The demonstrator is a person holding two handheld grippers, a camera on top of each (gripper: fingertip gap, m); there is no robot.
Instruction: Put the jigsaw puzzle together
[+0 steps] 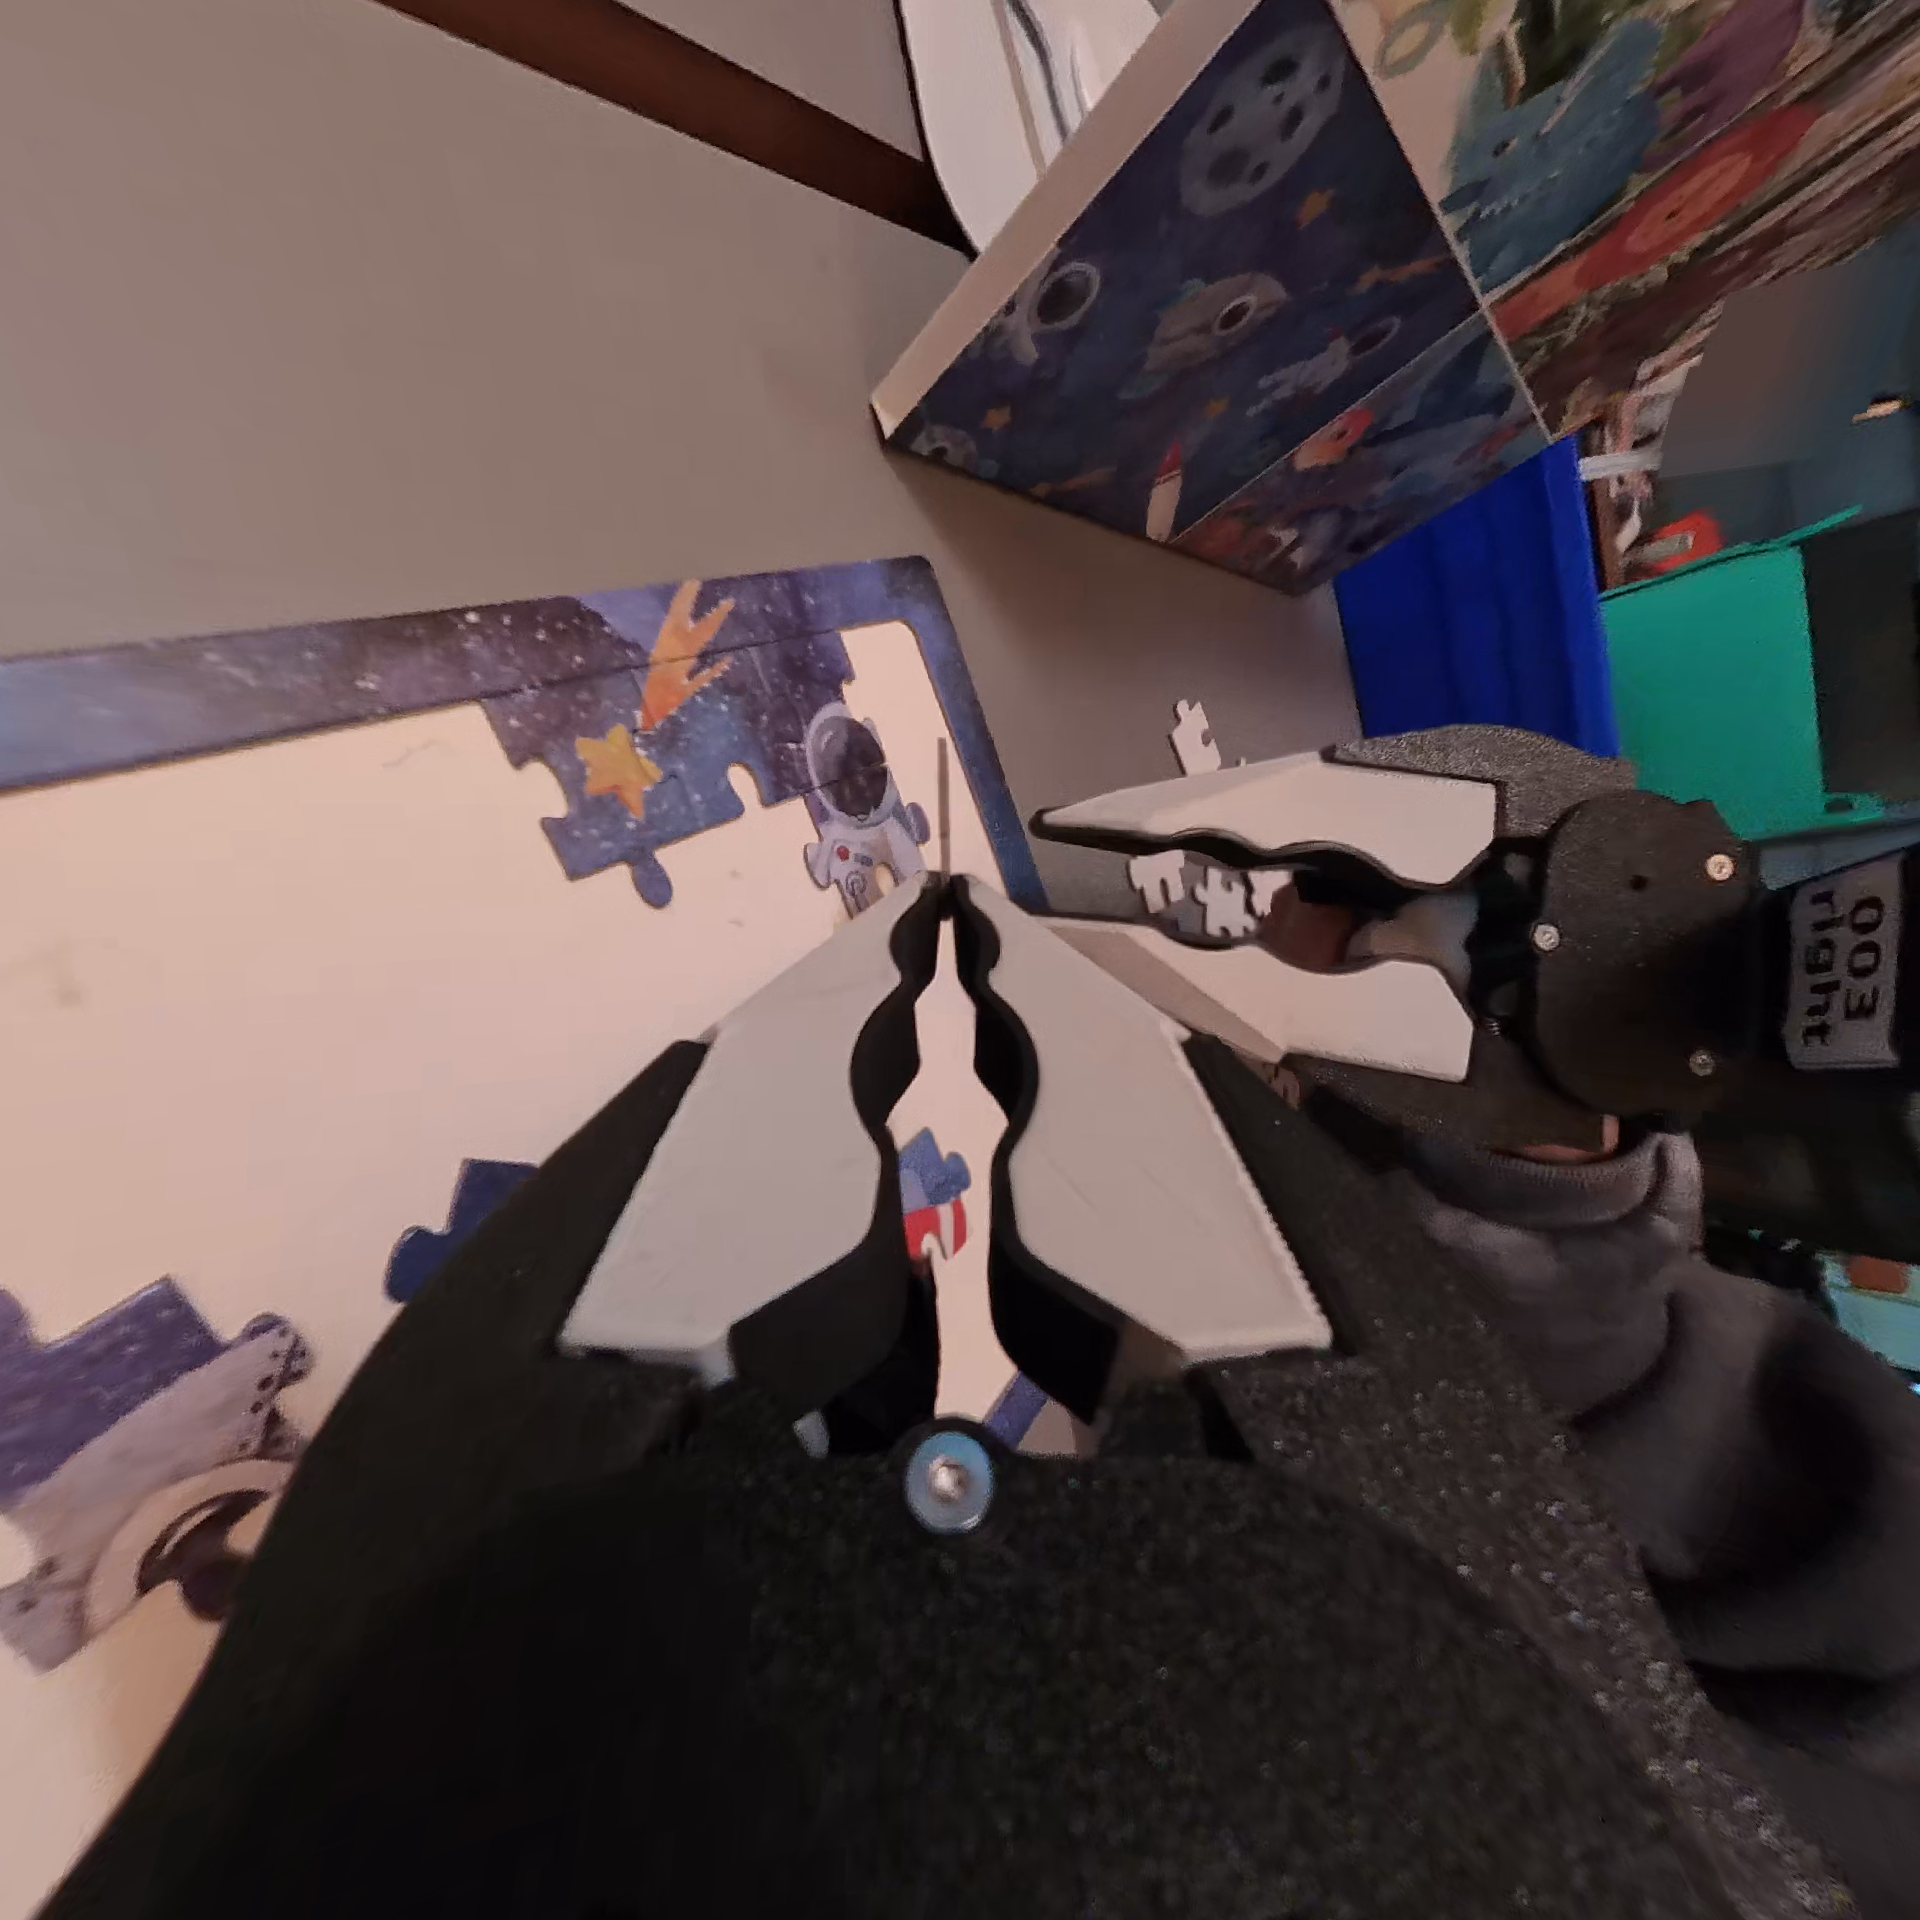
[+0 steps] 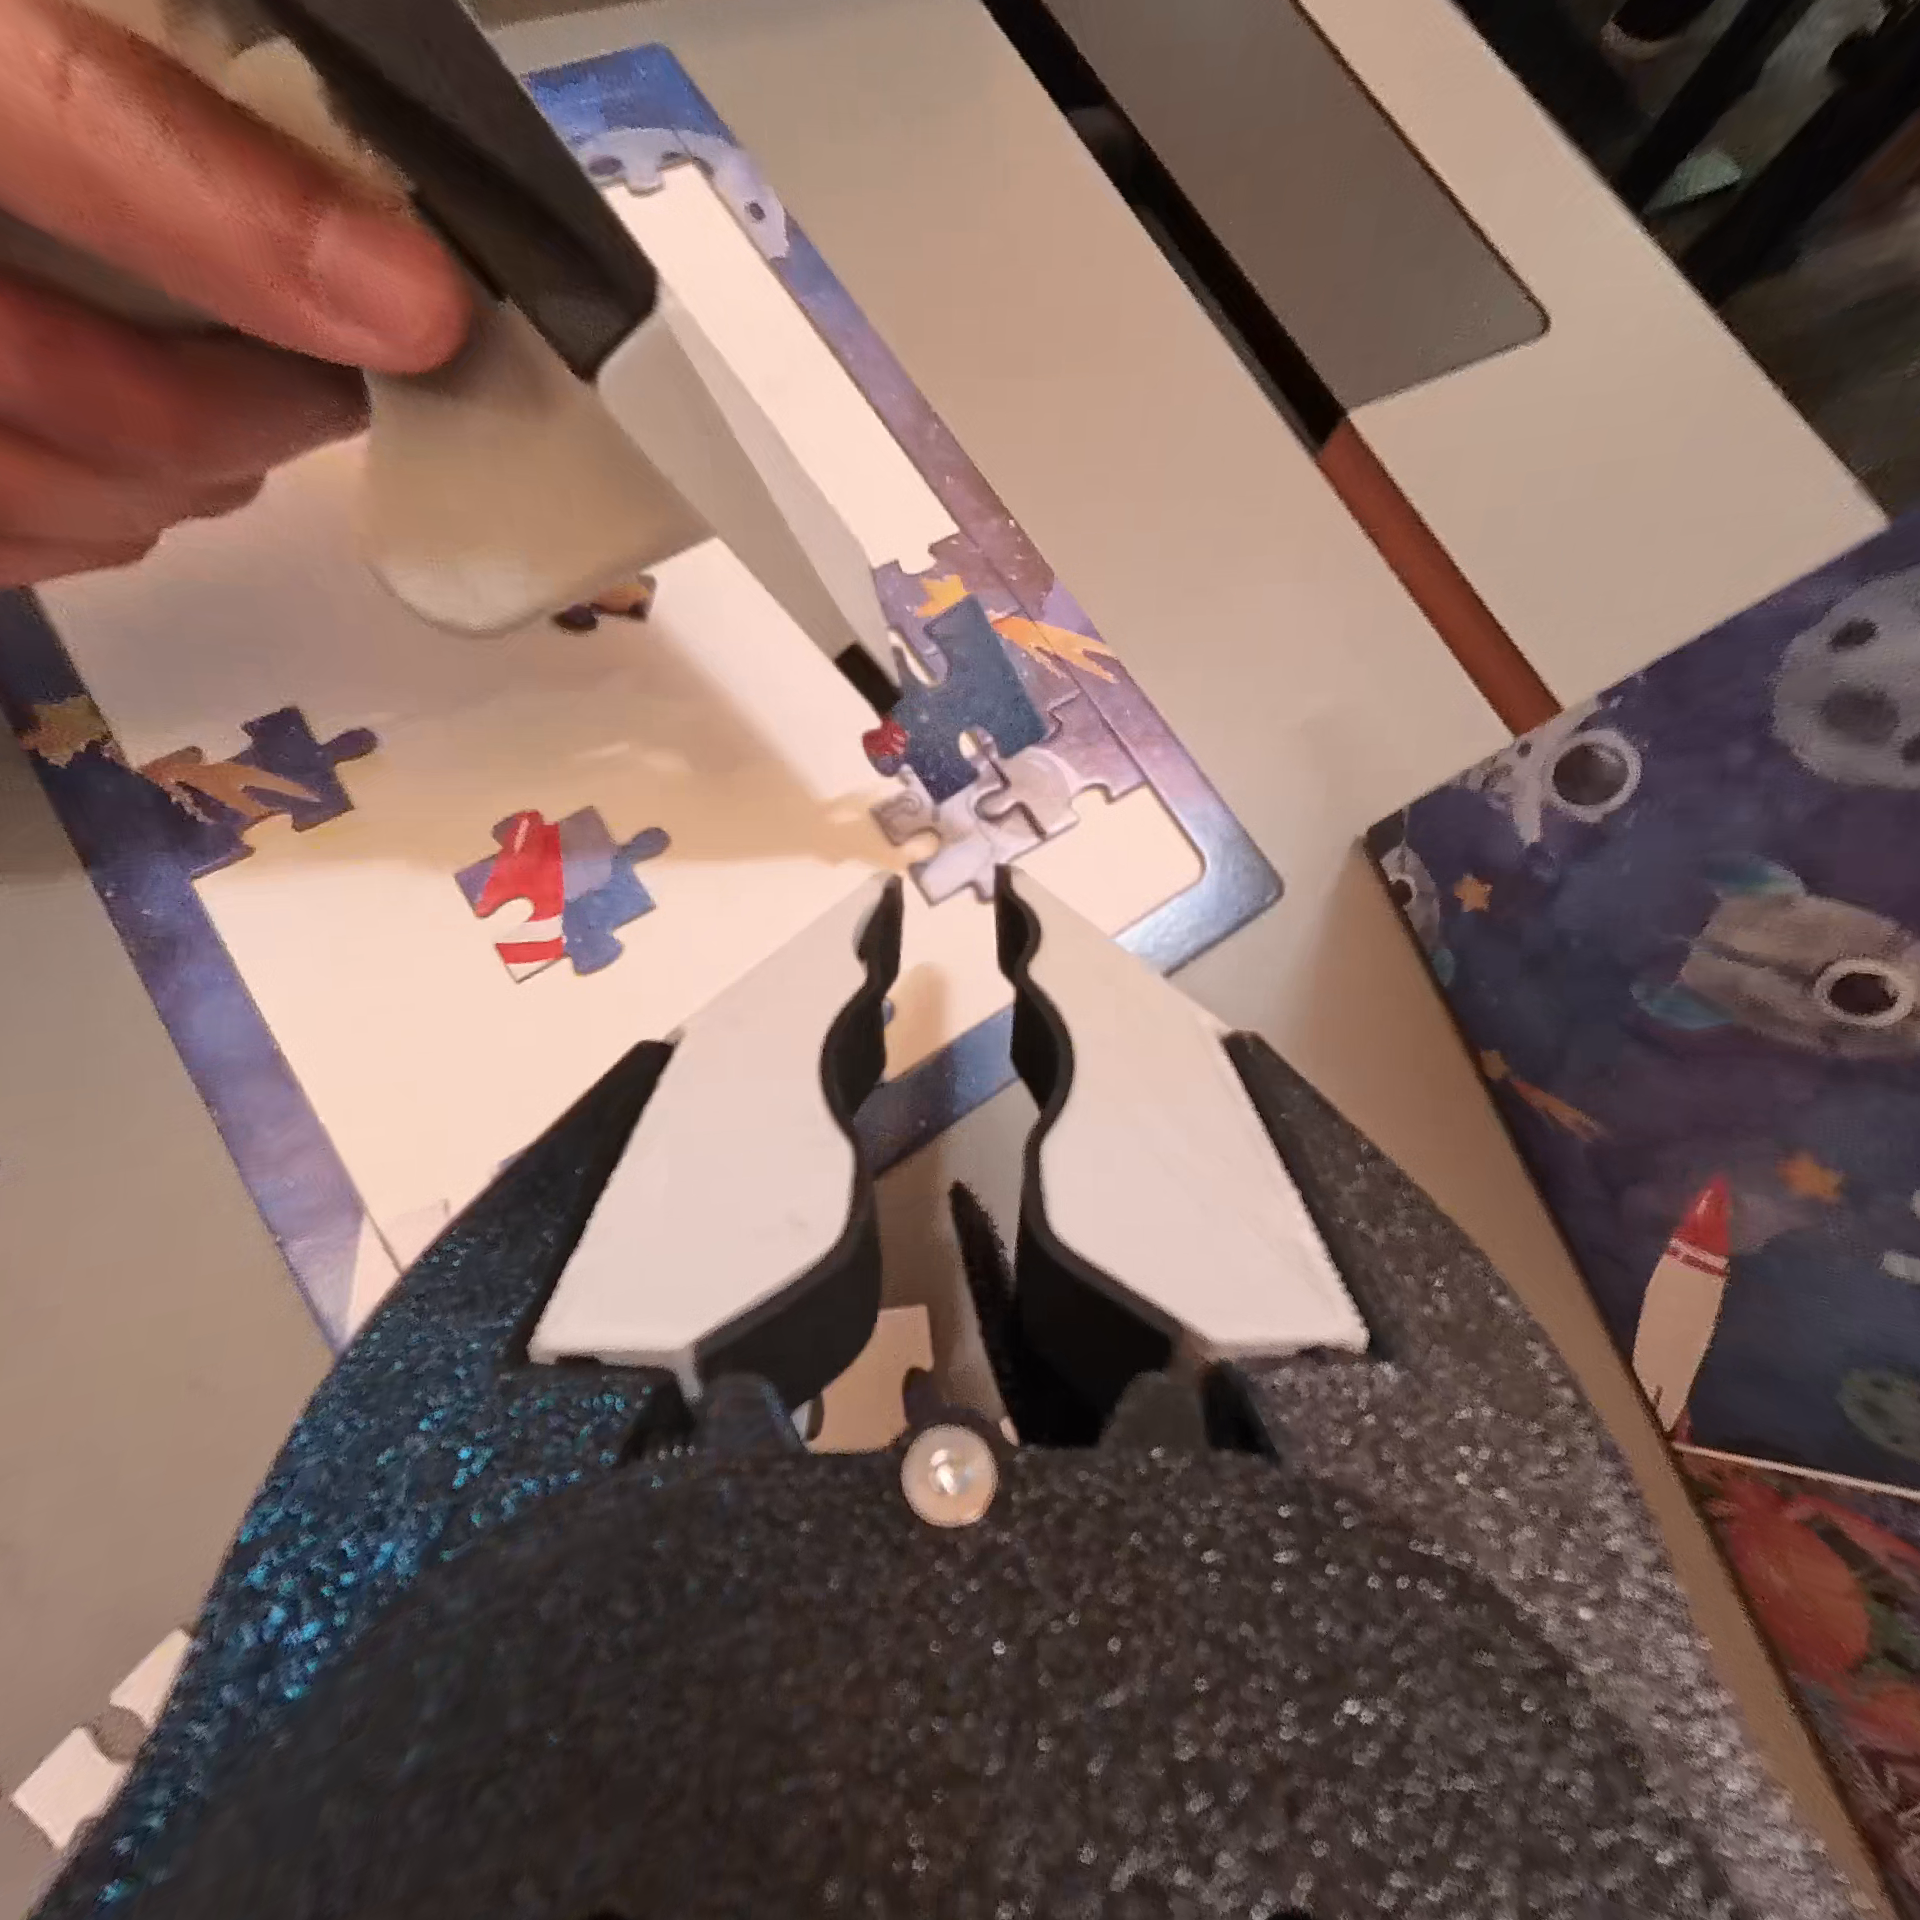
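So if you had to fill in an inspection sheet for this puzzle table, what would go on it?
Surface: pale table, with a dark gap running across it.
Job's things: blue-rimmed puzzle tray, a few pieces joined in one corner; red-and-white piece lying loose inside; dark blue piece gripped at that joined corner.
Clutter: picture box beside the tray; white face-down pieces on the table.
Grippers: left gripper shut on the dark blue piece; right gripper open and empty, near the tray corner.
Cables: nothing seen.
Surroundings: blue container and green container past the table edge.
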